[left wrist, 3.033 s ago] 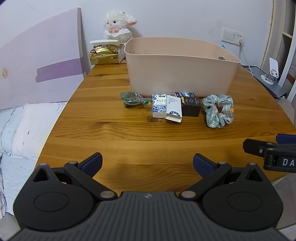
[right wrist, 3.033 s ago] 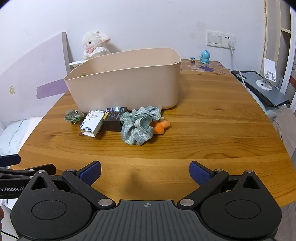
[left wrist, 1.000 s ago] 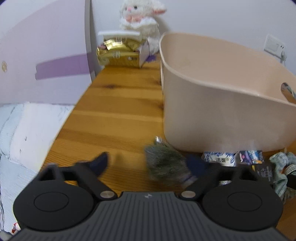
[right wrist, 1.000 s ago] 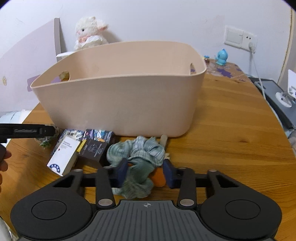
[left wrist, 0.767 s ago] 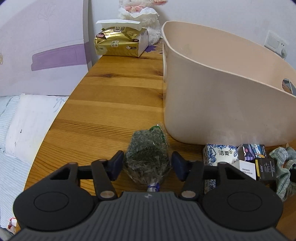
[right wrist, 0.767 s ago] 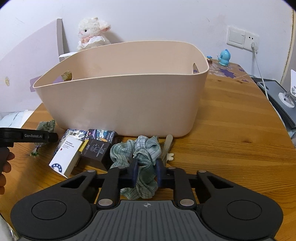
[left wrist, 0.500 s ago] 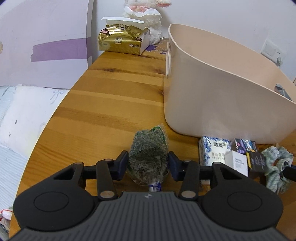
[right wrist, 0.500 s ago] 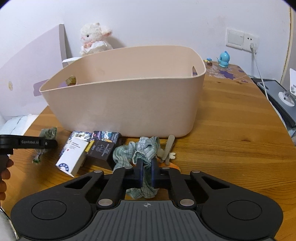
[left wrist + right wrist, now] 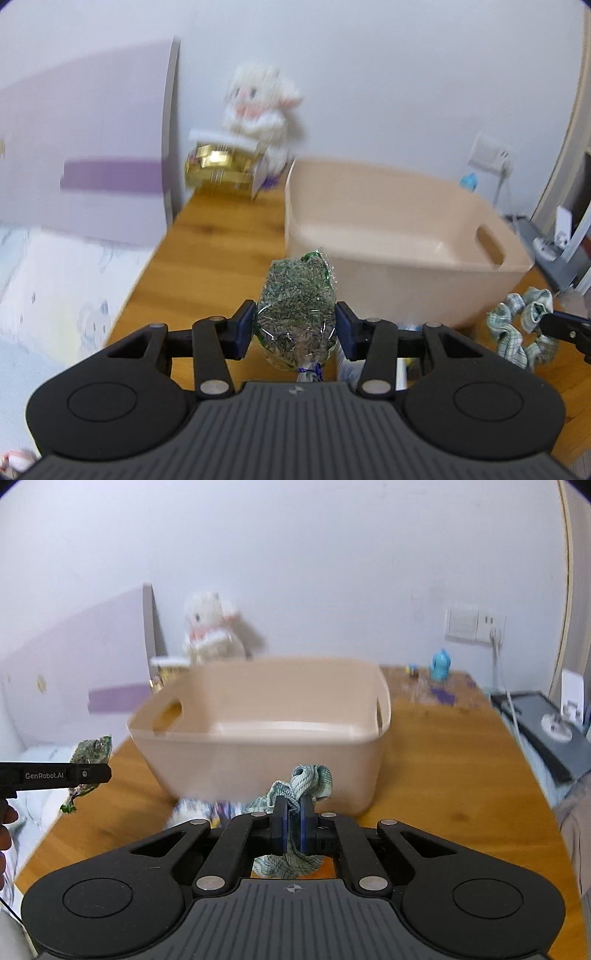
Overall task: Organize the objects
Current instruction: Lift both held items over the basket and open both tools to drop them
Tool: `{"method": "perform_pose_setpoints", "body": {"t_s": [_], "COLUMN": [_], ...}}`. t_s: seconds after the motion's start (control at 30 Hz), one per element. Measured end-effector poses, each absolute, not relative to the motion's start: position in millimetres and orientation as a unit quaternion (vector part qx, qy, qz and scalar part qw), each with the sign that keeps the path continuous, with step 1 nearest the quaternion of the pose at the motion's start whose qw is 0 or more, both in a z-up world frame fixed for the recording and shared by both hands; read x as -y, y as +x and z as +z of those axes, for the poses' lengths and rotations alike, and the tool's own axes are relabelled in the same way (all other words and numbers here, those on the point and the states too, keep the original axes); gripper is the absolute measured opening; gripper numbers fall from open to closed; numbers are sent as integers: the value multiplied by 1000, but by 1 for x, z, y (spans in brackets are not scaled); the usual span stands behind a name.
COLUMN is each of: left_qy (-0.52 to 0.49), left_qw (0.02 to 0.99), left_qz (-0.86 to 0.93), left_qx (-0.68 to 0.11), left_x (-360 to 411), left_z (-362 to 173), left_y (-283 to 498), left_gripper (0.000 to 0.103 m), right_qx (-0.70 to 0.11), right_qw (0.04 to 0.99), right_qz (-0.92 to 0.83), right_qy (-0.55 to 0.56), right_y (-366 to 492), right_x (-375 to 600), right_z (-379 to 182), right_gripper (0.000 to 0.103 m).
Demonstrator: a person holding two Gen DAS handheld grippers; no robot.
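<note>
My left gripper (image 9: 295, 325) is shut on a clear packet of dried green herbs (image 9: 295, 314), held up off the wooden table (image 9: 221, 236) in front of the beige plastic bin (image 9: 388, 240). In the right wrist view the same herb packet (image 9: 90, 753) and left gripper (image 9: 66, 775) show at the left edge. My right gripper (image 9: 291, 825) is shut on a green plaid scrunchie (image 9: 306, 779), lifted before the bin (image 9: 266, 738). The scrunchie (image 9: 524, 328) hangs at the right in the left wrist view. Small boxes (image 9: 207, 808) lie blurred on the table below the bin's front.
A white plush lamb (image 9: 262, 107) and a gold tissue pack (image 9: 218, 170) stand at the back left. A purple board (image 9: 85, 158) leans at the left, bedding (image 9: 55, 288) below it. A blue figurine (image 9: 441, 664), wall socket (image 9: 474, 626) and grey device (image 9: 546, 723) are at the right.
Both grippers have risen from the table with their loads: the left lifted the herb packet, the right lifted the scrunchie. The bin now sits lower in both views.
</note>
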State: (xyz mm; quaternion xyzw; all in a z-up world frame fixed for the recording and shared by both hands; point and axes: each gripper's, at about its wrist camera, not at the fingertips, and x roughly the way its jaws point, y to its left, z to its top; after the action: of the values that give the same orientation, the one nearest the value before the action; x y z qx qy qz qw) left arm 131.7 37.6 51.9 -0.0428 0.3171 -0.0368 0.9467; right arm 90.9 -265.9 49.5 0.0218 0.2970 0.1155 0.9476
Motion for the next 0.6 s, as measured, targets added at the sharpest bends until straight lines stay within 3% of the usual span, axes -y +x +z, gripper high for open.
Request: {"method": "perform_pose_setpoints", "body": {"t_s": [0.33, 0.6], "left_qy": [-14, 3], "left_qw": [963, 949], "left_qz": [-59, -59], "left_qx": [-264, -308], "left_x": [-7, 32], "left_z": [101, 74], "left_y": [156, 227], "left_gripper": [48, 48], "right_qx": [-240, -276], "right_qw": [964, 957], "right_qz": [113, 91], "right_qy": [22, 14], "right_y": [121, 191], "right_x": [279, 271], "right_z": [98, 82], "right_gripper": [6, 6]}}
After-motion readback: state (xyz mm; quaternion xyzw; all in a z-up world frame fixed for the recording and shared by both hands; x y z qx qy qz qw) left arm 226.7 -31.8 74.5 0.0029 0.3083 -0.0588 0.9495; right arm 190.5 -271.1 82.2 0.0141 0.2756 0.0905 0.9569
